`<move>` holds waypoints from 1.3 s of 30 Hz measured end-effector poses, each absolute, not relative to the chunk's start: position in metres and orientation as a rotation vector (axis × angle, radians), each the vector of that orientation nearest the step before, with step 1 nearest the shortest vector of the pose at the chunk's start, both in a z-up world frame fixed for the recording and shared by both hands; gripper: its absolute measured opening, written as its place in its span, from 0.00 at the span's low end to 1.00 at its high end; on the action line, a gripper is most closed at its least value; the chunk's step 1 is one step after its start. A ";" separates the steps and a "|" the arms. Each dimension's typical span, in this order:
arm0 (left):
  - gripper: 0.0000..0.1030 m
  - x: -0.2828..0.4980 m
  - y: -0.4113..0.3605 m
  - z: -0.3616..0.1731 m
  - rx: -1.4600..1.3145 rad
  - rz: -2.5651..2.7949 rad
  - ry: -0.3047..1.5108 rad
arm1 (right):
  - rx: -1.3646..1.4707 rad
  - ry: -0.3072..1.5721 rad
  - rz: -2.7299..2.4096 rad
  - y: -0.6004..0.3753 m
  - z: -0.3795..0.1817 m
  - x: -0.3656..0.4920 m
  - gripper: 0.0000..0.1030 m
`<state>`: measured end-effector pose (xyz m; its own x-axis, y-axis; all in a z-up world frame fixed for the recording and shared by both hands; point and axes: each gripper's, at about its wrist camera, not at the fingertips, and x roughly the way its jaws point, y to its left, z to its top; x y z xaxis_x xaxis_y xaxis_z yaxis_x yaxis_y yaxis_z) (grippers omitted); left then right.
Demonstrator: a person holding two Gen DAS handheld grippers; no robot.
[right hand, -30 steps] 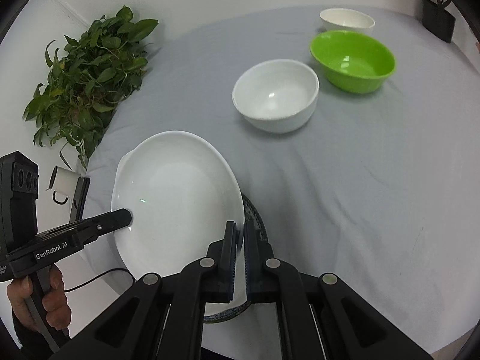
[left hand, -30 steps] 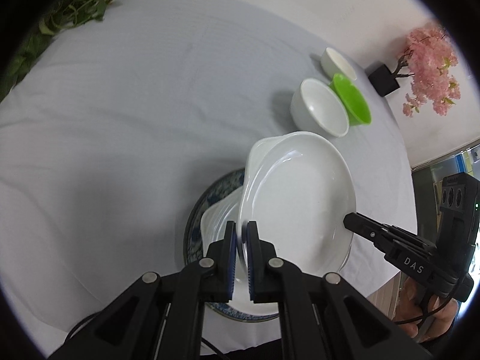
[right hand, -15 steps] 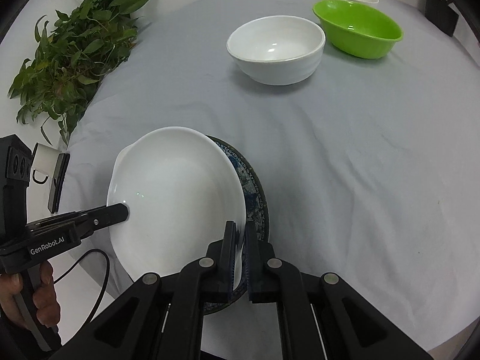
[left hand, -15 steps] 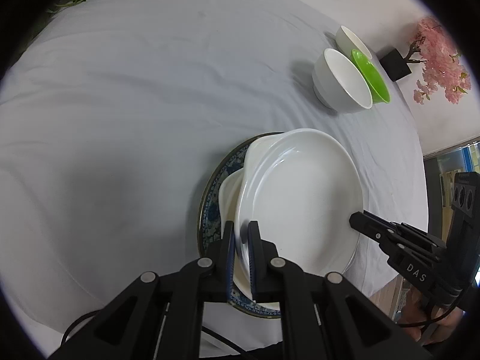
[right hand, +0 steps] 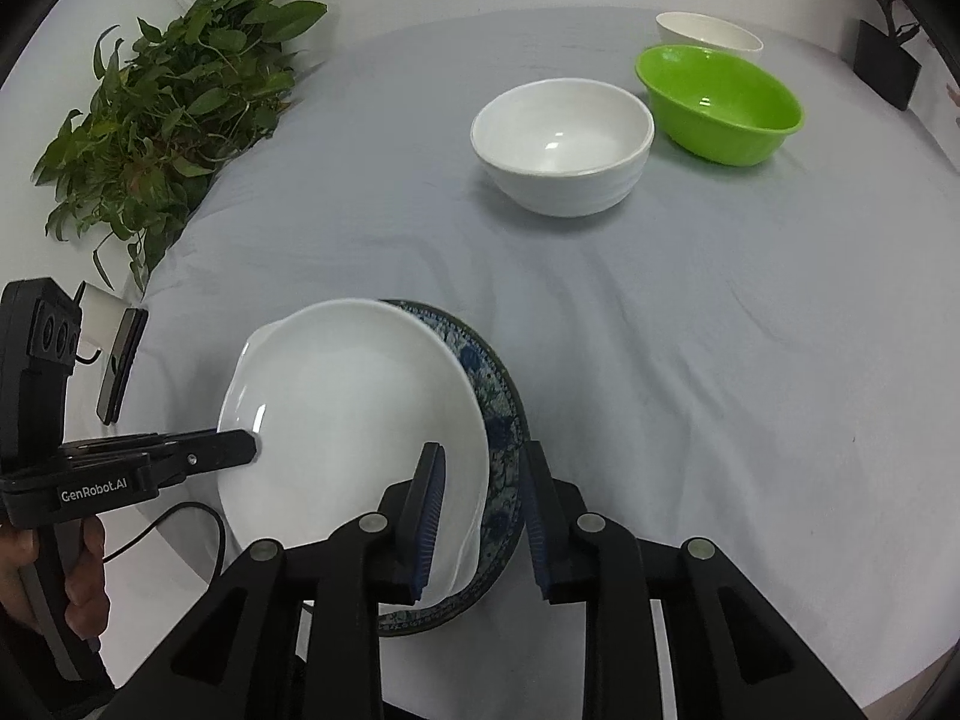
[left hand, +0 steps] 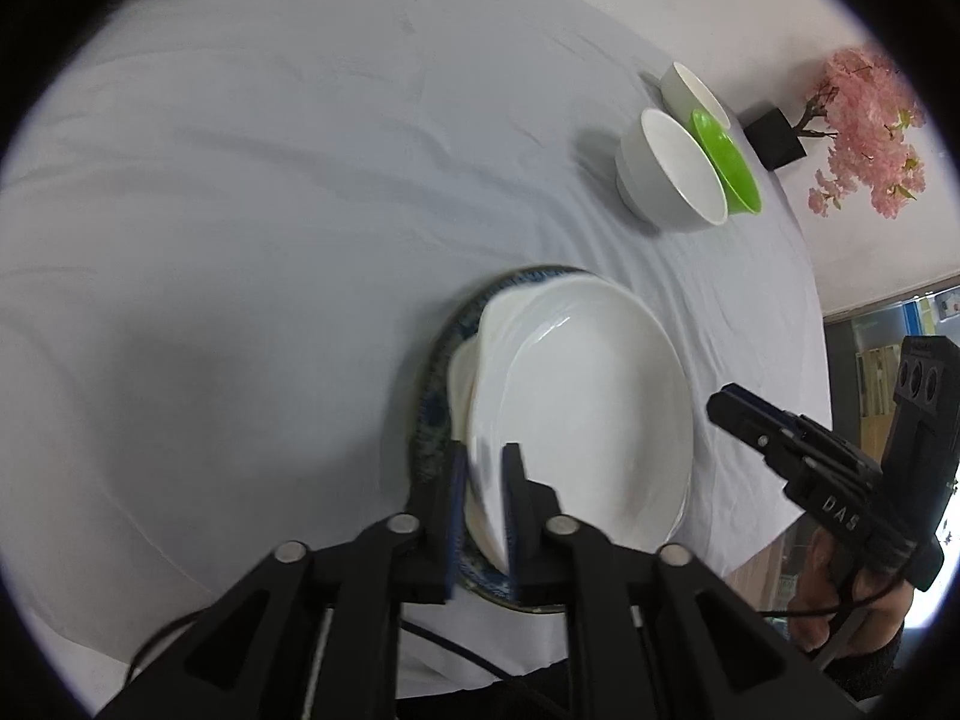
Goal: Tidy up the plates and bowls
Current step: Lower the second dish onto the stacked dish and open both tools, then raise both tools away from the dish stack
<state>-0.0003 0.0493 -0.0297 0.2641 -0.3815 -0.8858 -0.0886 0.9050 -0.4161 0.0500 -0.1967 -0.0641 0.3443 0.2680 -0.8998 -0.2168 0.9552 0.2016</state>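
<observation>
While its rim sits between both sets of tongs, a white plate (right hand: pixel 354 414) rests on the blue-patterned plate (right hand: pixel 501 420) at the near edge of the round table, with another white dish (left hand: pixel 461 372) partly visible sandwiched beneath it in the left wrist view. The left gripper (left hand: pixel 483 504) straddles the plate's left rim and the right gripper (right hand: pixel 480 516) straddles its right rim; both pairs of jaws have just been opening and now stand apart, pads clear of the rim, so neither clamps the plate. A person's hand (right hand: pixel 36 564) grips the left tool's handle at the near left, and the other hand (left hand: pixel 852 606) holds the right tool. Farther across the grey tablecloth (right hand: pixel 660 330), well apart from the stack, stand a white bowl (right hand: pixel 561 147), a green bowl (right hand: pixel 720 102) just to its right, and a smaller white bowl (right hand: pixel 708 33) behind that. A leafy green plant (right hand: pixel 168 114) fills the far left, and a pink blossom ornament (left hand: pixel 864 126) in a black pot sits beyond the table's right edge.
</observation>
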 end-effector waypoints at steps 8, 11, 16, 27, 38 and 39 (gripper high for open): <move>0.23 0.008 0.045 -0.031 -0.419 -0.258 1.282 | 0.045 1.138 0.364 -0.190 -0.062 0.071 0.13; 0.21 0.010 0.043 -0.035 -0.388 -0.251 1.287 | 0.037 1.146 0.349 -0.186 -0.071 0.073 0.13; 0.21 0.015 0.048 -0.034 -0.397 -0.244 1.287 | 0.072 1.158 0.340 -0.188 -0.083 0.071 0.13; 0.99 0.007 0.061 0.063 -0.201 -0.053 0.665 | 0.124 0.957 0.268 -0.202 -0.055 0.070 1.00; 0.99 0.034 0.007 0.052 -0.081 -0.235 0.709 | 0.193 0.897 0.215 -0.233 -0.049 0.073 1.00; 0.99 0.033 0.001 0.050 -0.069 -0.240 0.714 | 0.184 0.897 0.216 -0.233 -0.049 0.074 1.00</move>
<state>0.0333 0.0014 0.0497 0.7298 -0.2412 -0.6397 0.1943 0.9703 -0.1442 0.0735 -0.2326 -0.0492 0.6046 0.2624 -0.7521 -0.1091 0.9626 0.2481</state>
